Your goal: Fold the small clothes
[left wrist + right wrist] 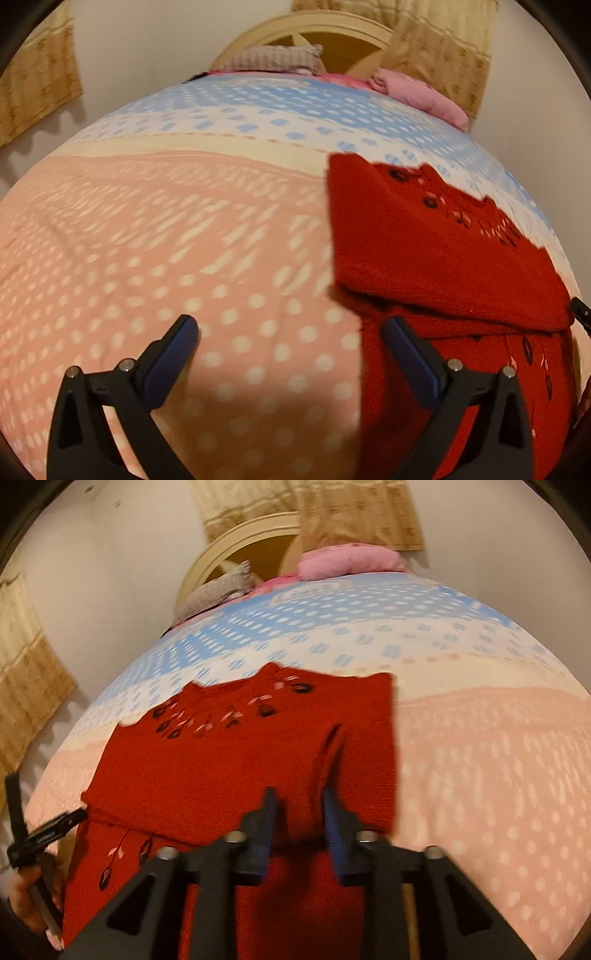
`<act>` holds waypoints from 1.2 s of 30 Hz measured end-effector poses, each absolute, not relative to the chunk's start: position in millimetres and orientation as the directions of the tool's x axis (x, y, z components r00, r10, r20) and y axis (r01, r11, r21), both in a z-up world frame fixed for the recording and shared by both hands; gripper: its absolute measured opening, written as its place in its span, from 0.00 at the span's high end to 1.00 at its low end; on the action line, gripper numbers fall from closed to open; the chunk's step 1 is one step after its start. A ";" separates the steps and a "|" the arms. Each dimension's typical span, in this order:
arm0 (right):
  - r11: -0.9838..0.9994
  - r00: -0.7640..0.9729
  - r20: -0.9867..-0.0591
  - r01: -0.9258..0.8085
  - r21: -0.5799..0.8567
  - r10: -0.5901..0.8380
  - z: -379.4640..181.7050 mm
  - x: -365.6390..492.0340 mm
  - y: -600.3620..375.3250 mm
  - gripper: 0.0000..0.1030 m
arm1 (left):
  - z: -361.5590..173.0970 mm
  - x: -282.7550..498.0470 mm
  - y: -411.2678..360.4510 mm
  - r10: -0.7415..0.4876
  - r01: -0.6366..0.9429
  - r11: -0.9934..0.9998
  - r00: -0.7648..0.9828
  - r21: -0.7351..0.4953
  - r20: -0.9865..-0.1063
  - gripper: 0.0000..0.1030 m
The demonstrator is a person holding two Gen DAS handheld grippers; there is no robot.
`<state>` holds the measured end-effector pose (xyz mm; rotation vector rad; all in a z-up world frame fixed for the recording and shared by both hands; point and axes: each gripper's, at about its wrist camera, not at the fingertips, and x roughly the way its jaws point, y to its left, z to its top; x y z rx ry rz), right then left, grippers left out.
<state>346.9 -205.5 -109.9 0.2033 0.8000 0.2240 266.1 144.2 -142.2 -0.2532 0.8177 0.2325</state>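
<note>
Dotted bedspread [184, 258] — arched headboard [314, 29], tan curtains [443, 48].

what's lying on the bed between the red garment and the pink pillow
Nothing: both wrist views show only bare dotted bedspread between the red garment and the pink pillow.

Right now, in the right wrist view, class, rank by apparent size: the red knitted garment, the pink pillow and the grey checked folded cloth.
1. Red knitted garment, largest by far.
2-3. Pink pillow and grey checked folded cloth: similar, both far away, unranked.

Dotted bedspread [184, 240], pink pillow [417, 96], headboard [295, 29], curtains [443, 48].
</note>
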 end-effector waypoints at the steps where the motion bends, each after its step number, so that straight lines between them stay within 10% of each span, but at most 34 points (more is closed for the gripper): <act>1: 0.957 0.684 -0.678 -0.106 0.272 0.268 -108.1 347.4 -210.6 0.65 | -138.0 261.8 146.6 0.115 -0.308 0.941 0.677 -0.138 -0.727 0.00; 7: 0.934 0.678 -0.651 -0.167 0.315 0.341 -96.5 355.8 -206.0 0.65 | -104.8 264.5 147.1 0.178 -0.322 0.940 0.742 -0.112 -0.646 0.00; 14: 0.968 0.598 -0.761 -0.136 0.212 0.251 -130.4 365.6 -192.1 0.71 | -142.4 310.4 130.2 0.251 -0.309 0.949 0.616 0.065 -0.747 0.00; 36: 0.964 0.611 -0.746 -0.142 0.224 0.263 -135.6 353.0 -204.5 0.71 | -147.5 296.6 128.2 0.231 -0.291 0.955 0.642 0.046 -0.731 0.00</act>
